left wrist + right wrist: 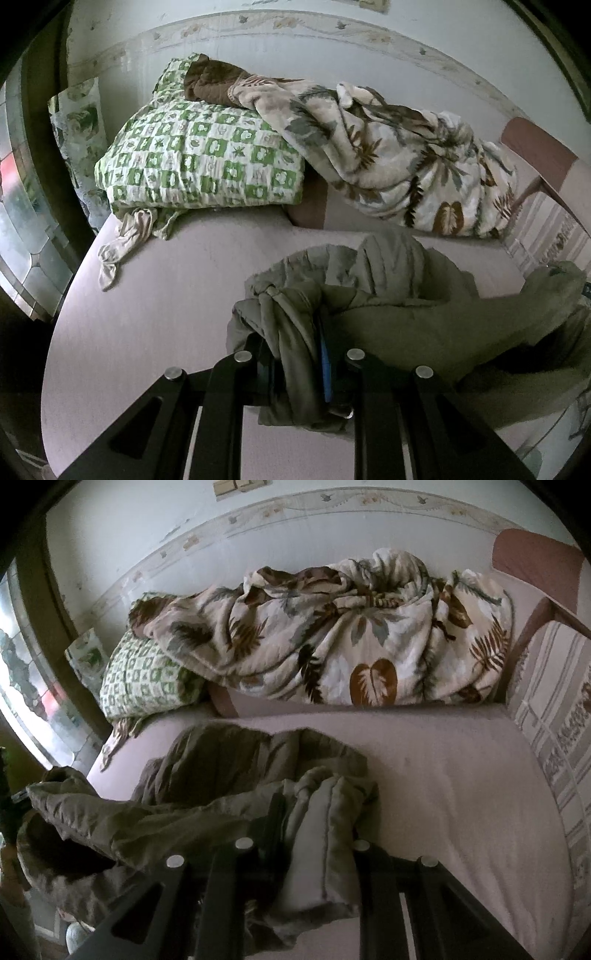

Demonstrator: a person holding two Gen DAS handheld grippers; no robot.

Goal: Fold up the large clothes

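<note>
A large olive-green garment point(424, 310) hangs bunched between my two grippers above the pale pink bed point(166, 314). My left gripper point(295, 354) is shut on a gathered, twisted part of it; the cloth hides the fingertips. The rest drapes to the right toward the bed's edge. In the right wrist view the same garment point(207, 775) sags to the left, and my right gripper point(314, 827) is shut on a thick folded edge of it. Its fingertips are buried in cloth.
A green-and-white checked pillow point(199, 155) and a leaf-print blanket point(332, 642) lie heaped along the back wall. A small pale cloth point(125, 240) lies near the pillow. A striped cushion point(554, 716) and pink headboard point(535, 561) stand at the right. A window point(26, 221) is at the left.
</note>
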